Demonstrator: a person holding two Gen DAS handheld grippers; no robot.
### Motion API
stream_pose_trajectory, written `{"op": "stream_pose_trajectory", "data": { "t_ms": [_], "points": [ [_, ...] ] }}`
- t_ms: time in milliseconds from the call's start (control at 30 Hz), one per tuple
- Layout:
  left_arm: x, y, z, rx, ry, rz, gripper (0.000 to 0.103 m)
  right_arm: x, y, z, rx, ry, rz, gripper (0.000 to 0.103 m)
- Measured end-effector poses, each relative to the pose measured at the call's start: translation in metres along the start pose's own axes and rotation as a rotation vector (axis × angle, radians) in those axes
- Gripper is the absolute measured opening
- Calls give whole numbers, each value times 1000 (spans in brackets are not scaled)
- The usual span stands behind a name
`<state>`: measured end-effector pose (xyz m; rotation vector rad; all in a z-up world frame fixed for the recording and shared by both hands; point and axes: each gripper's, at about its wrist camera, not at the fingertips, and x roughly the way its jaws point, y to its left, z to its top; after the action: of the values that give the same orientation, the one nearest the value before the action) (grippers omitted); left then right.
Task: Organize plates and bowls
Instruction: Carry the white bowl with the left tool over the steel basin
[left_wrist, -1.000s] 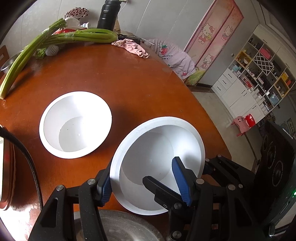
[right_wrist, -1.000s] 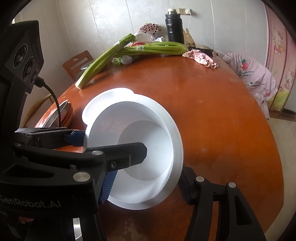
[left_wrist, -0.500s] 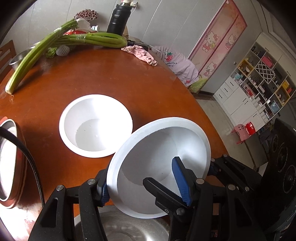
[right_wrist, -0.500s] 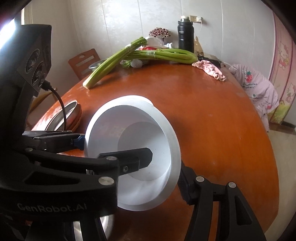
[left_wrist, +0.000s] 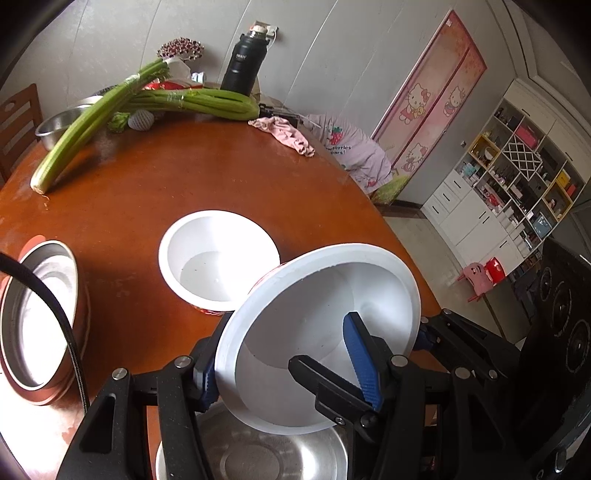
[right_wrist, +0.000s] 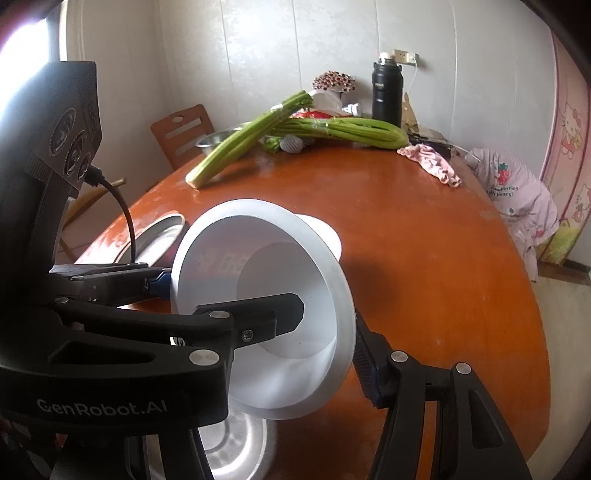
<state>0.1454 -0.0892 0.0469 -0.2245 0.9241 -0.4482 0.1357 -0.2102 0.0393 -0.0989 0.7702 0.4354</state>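
Note:
Both grippers hold one white bowl (left_wrist: 325, 332) above the round wooden table (left_wrist: 184, 177), tilted toward me. My left gripper (left_wrist: 284, 362) is shut on its rim, one blue pad inside the bowl and one outside on the left. My right gripper (right_wrist: 328, 332) is shut on the opposite rim of the same bowl (right_wrist: 266, 295), one finger inside and one outside. A second white bowl (left_wrist: 218, 254) with red print on its outside stands upright on the table just beyond the held one; in the right wrist view only its rim (right_wrist: 328, 236) shows.
A steel bowl (left_wrist: 266, 454) lies under the held bowl at the near edge. A red-rimmed steel dish (left_wrist: 37, 317) sits at the left. Celery stalks (left_wrist: 110, 107), a black flask (left_wrist: 242, 62), a pink cloth (left_wrist: 284, 133) and a metal basin (left_wrist: 62, 125) line the far side.
Both grippers have lifted the white bowl off the table and tilted it more toward me. The views have pulled back and up, so the second bowl sits farther off.

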Motion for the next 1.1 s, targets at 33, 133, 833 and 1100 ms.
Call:
{"op": "stream_pose_trajectory", "data": {
  "t_ms": [33,133,833,1100],
  "points": [
    [-5,0,-1,2,-5,3,58,-2,3,0,-5,-5,2,62],
    [-15,0,-5,6,-21,8,58,-9,10,0,-11,-14,7,62],
    [-70,-3,-51,23,-87,46,58,-51,58,-29,-63,-45,29,62],
    [-72,3,-66,14,-75,56,58,-56,69,-41,-78,-34,48,62]
  ]
}}
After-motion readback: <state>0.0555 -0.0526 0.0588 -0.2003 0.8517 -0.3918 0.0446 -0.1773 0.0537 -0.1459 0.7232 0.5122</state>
